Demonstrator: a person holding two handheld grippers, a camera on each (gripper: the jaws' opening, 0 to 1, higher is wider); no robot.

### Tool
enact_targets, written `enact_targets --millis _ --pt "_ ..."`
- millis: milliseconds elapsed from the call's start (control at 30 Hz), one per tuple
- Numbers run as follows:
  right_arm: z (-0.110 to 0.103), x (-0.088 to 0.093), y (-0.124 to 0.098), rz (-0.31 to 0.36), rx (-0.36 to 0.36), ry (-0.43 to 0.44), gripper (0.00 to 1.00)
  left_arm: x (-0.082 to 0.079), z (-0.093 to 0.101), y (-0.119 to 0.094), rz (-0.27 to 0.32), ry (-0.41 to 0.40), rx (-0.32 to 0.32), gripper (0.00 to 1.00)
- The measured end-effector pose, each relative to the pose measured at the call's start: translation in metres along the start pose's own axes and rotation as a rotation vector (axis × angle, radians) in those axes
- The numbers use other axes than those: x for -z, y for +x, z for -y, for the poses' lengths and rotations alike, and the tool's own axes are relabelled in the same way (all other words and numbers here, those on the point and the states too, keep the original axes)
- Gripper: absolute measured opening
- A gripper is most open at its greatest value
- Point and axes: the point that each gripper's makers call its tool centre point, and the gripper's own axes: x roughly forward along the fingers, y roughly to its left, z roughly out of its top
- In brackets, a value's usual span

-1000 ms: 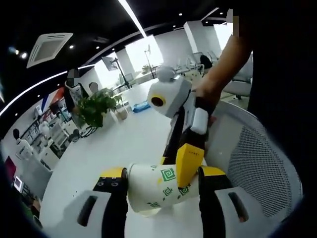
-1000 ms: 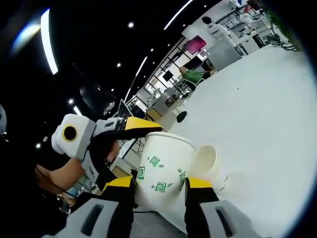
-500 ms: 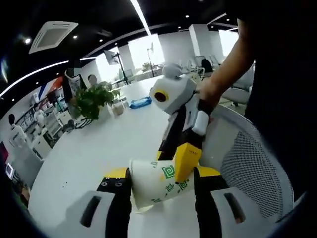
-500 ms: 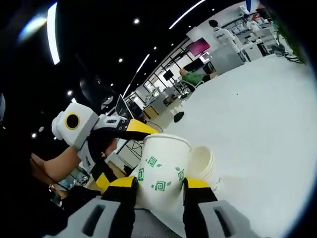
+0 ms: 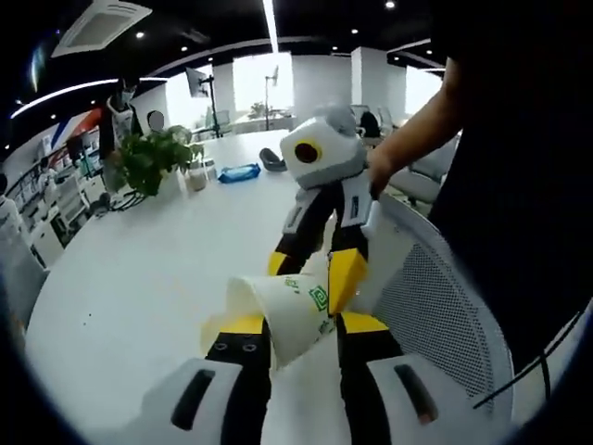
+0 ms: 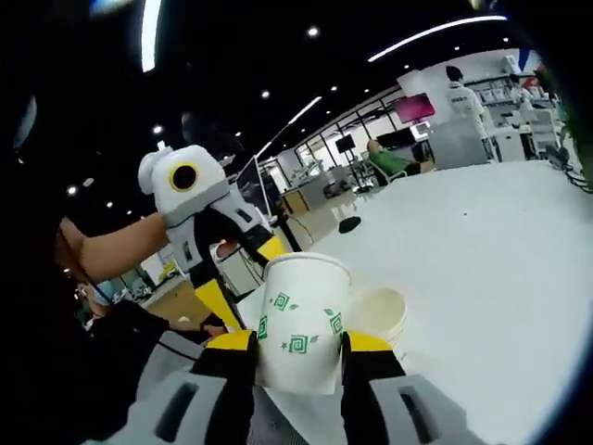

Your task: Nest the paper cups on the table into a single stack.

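A white paper cup point(image 6: 298, 320) with green square marks stands upright between the jaws of my right gripper point(image 6: 298, 341), which is shut on it. Just behind it, a short stack of nested cups point(image 6: 382, 313) rests mouth up on the white table point(image 6: 482, 241). In the left gripper view the same cup point(image 5: 278, 311) lies tilted across my left gripper point(image 5: 301, 324), overlapping one jaw tip. Whether those jaws press on it is unclear. The right gripper point(image 5: 310, 283) reaches down onto the cup from above. The left gripper point(image 6: 252, 289) has one yellow finger at the cup's rim.
A grey mesh chair back point(image 5: 435, 315) curves along the table edge point(image 5: 139, 269). A potted plant point(image 5: 148, 158), a blue packet point(image 5: 239, 172) and a small dark object point(image 6: 349, 224) sit far off on the table. The person's forearm point(image 5: 417, 139) holds the right gripper.
The gap between my left jaws has narrowed around the cup. Both cameras have tilted, so the room has swung. The right gripper still holds the same cup beside the stack.
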Motion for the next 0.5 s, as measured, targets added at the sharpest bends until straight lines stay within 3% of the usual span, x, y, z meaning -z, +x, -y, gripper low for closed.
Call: enact_targets --millis 167,500 --pt "-0.005 0.007 0.001 -0.023 -0.018 -0.048 0.33 0.003 0.008 -0.001 -0.012 -0.042 0.057 0.12" --pt "-0.005 0.014 0.001 -0.049 -0.016 -0.095 0.33 0.011 0.015 -0.002 -0.040 -0.081 0.108 0.06"
